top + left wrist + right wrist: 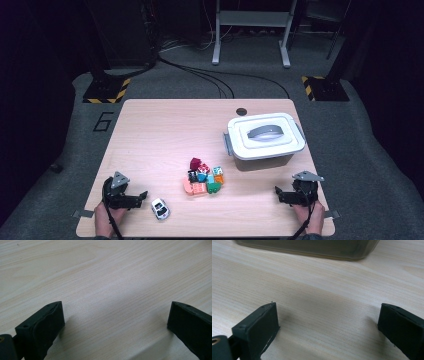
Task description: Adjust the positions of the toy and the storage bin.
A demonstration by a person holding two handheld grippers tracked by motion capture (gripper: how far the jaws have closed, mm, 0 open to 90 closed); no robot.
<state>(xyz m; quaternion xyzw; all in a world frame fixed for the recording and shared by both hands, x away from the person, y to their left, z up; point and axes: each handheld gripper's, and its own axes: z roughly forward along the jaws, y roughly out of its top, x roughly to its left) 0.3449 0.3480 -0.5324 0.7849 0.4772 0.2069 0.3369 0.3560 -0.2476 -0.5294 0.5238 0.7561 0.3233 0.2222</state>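
Two hands come in at the bottom edge of the high view, each resting a gripper on the wooden table. At lower left, the left gripper has its jaws spread wide with nothing between them; a small white toy car sits just beside its tips. At lower right, the right gripper is equally wide and empty. Between them, low in the middle of the frame, lies a tight heap of coloured toy blocks. Right of centre stands a white lidded box with a grey handle, its lid on.

Looking along the left gripper, both black jaws stand far apart at the bottom corners, bare wood grain between and beyond them.

Looking along the right gripper, the jaws again stand wide over bare wood, and the lower wall of the box crosses the top edge.

By my judgement nothing is under way yet: both tools wait at rest. Tidying the toys into the box seems likely, so the next move calls for freeing the lid, or reaching in to the car or blocks.
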